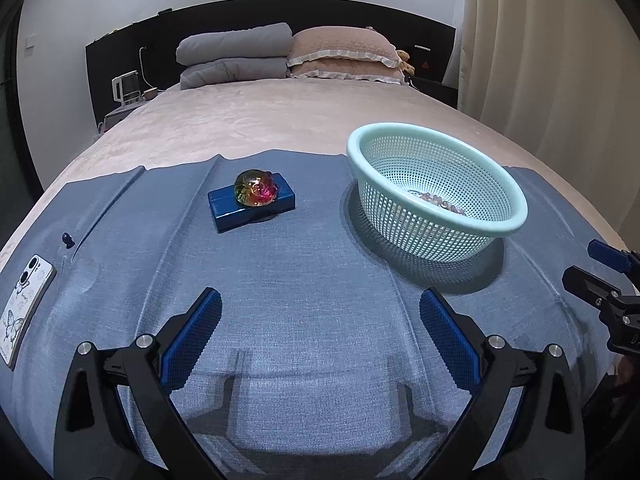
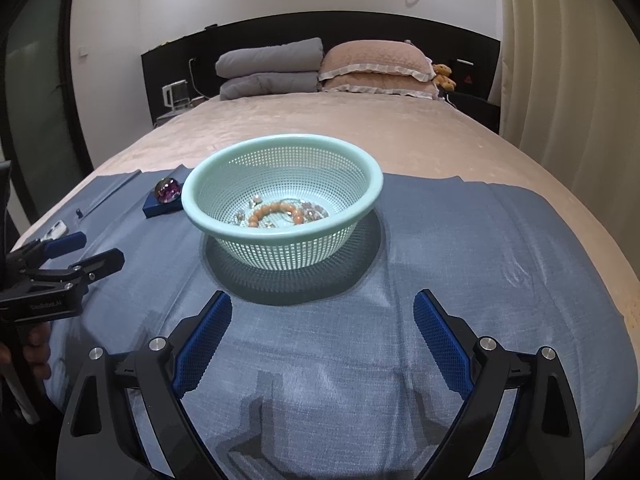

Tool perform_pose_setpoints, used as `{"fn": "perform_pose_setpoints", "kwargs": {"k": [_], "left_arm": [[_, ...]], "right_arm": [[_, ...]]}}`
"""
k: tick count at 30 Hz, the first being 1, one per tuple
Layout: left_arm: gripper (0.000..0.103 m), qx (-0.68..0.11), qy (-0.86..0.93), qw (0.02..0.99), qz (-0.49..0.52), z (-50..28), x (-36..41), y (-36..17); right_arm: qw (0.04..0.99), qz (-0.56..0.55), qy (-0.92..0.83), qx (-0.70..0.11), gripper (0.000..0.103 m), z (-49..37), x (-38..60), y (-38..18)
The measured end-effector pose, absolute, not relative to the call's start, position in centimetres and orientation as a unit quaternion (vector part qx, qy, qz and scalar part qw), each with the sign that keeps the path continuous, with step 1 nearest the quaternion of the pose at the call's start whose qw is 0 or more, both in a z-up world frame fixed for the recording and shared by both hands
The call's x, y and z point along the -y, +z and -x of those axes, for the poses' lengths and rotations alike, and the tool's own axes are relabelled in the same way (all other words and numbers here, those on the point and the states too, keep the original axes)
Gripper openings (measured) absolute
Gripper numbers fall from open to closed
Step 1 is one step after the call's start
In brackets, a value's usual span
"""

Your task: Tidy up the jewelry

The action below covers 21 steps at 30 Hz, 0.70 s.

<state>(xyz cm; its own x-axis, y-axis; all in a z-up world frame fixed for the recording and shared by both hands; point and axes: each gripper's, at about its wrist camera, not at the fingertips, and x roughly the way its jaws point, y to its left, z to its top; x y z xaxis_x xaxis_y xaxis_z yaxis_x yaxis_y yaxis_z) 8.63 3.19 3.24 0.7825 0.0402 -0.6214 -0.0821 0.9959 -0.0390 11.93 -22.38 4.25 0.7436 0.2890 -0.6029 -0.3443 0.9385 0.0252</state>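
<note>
Left wrist view: the left hand-held gripper [image 1: 320, 312] gapes empty; the glass bead bracelet [image 1: 256, 187], hard, slippery and breakable, sits on a blue box [image 1: 252, 210] at 11 o'clock.

Right wrist view: the right hand-held gripper [image 2: 323, 312] is spread empty; light, loose beaded bracelets [image 2: 276, 213] lie in the mint basket [image 2: 280, 236] at 12 o'clock, best pinched across one strand.

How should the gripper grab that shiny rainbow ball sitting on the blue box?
Probably grip the shiny ball across its widest middle, coming down from above with the open left gripper. It's a rounded dome resting on the flat blue box, so low fingers would hit the box, and a high pinch might slip off.
</note>
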Motion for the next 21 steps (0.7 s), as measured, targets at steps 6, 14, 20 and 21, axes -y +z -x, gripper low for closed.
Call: {"fn": "perform_pose_setpoints", "kwargs": {"k": [6,14,20,21], "left_arm": [[0.097,-0.329,0.040,0.943,0.033,-8.64,-3.18,3.30],[0.097,-0.327,0.042,0.944,0.029,-8.60,-3.07,3.35],[0.097,-0.329,0.044,0.943,0.029,-8.65,-3.09,3.38],[0.097,-0.330,0.044,0.943,0.028,-8.67,-3.10,3.35]], "right_arm": [[0.932,0.045,0.171,-0.317,0.088,-11.89,22.45,4.16],[0.932,0.048,0.174,-0.316,0.088,-11.89,22.35,4.31],[0.932,0.047,0.173,-0.315,0.088,-11.90,22.52,4.32],[0.932,0.047,0.173,-0.315,0.088,-11.91,22.54,4.34]]}}
